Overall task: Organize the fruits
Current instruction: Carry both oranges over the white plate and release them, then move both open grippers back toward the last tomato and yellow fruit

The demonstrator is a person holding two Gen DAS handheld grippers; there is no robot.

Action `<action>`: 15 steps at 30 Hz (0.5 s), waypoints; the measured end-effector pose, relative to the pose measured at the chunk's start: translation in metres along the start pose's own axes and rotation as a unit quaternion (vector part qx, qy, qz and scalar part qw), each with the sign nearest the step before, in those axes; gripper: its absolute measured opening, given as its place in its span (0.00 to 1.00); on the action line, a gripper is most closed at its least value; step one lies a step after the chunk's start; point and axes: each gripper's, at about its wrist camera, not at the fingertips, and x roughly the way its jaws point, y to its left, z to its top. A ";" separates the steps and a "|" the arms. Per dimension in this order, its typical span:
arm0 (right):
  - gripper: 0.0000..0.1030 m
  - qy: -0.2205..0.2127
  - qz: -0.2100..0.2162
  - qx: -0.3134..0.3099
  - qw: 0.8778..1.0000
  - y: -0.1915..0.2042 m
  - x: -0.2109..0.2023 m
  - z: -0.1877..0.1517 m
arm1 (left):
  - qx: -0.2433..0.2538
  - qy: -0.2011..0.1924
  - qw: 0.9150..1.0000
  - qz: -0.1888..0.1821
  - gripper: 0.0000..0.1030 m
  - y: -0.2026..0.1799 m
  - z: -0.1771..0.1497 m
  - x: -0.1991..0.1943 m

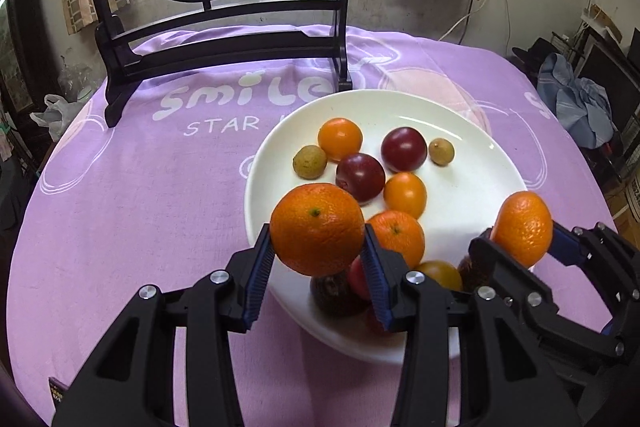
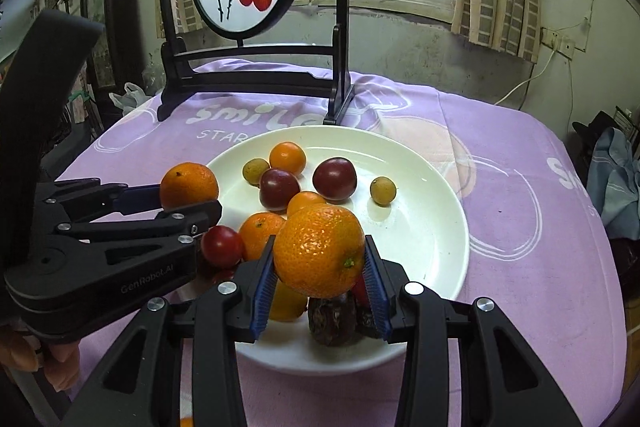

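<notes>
My left gripper (image 1: pixel 318 259) is shut on an orange (image 1: pixel 317 229), held above the near left rim of a white plate (image 1: pixel 472 187). My right gripper (image 2: pixel 320 281) is shut on a second orange (image 2: pixel 319 251), over the plate's near part. Each gripper shows in the other's view: the right gripper (image 1: pixel 520 239) with its orange (image 1: pixel 523 227) at the right, the left gripper (image 2: pixel 180 203) with its orange (image 2: pixel 189 185) at the left. On the plate (image 2: pixel 420 227) lie several fruits: oranges, dark red plums (image 2: pixel 334 179), small brownish longans (image 2: pixel 383 190), dark wrinkled fruit (image 2: pixel 332 323).
The plate sits on a table under a purple cloth (image 1: pixel 140 207) printed with white lettering. A black wooden stand (image 1: pixel 224 39) with a round painted screen stands at the far edge. A hand (image 2: pixel 24 351) grips the left tool. Clutter and clothes (image 1: pixel 576 99) lie beyond the right edge.
</notes>
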 end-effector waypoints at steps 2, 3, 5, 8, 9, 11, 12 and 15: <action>0.47 -0.008 -0.002 0.013 1.000 -0.004 0.000 0.001 | -0.011 0.002 1.000 0.002 0.49 0.003 0.001 0.002; 0.52 -0.009 0.000 0.019 1.000 -0.006 -0.001 0.000 | -0.019 -0.005 1.000 0.013 0.61 0.006 0.000 0.000; 0.53 -0.013 0.002 0.031 0.999 -0.011 -0.007 -0.002 | -0.022 -0.020 0.999 0.019 0.72 0.008 -0.003 -0.009; 0.53 -0.015 0.001 0.025 1.000 -0.010 -0.018 -0.008 | -0.008 -0.028 0.999 0.024 0.72 0.008 -0.010 -0.022; 0.53 -0.016 -0.001 0.023 1.000 -0.010 -0.022 -0.011 | -0.005 -0.030 0.999 0.025 0.72 0.007 -0.013 -0.027; 0.53 -0.015 0.003 0.021 1.000 -0.008 -0.030 -0.019 | -0.001 -0.035 0.999 0.026 0.72 0.006 -0.022 -0.037; 0.53 -0.014 0.002 0.021 1.000 -0.008 -0.034 -0.023 | 0.000 -0.037 0.999 0.025 0.73 0.006 -0.026 -0.042; 0.53 -0.003 0.008 0.009 1.000 -0.002 -0.045 -0.040 | 0.003 -0.042 0.999 0.020 0.74 0.002 -0.041 -0.056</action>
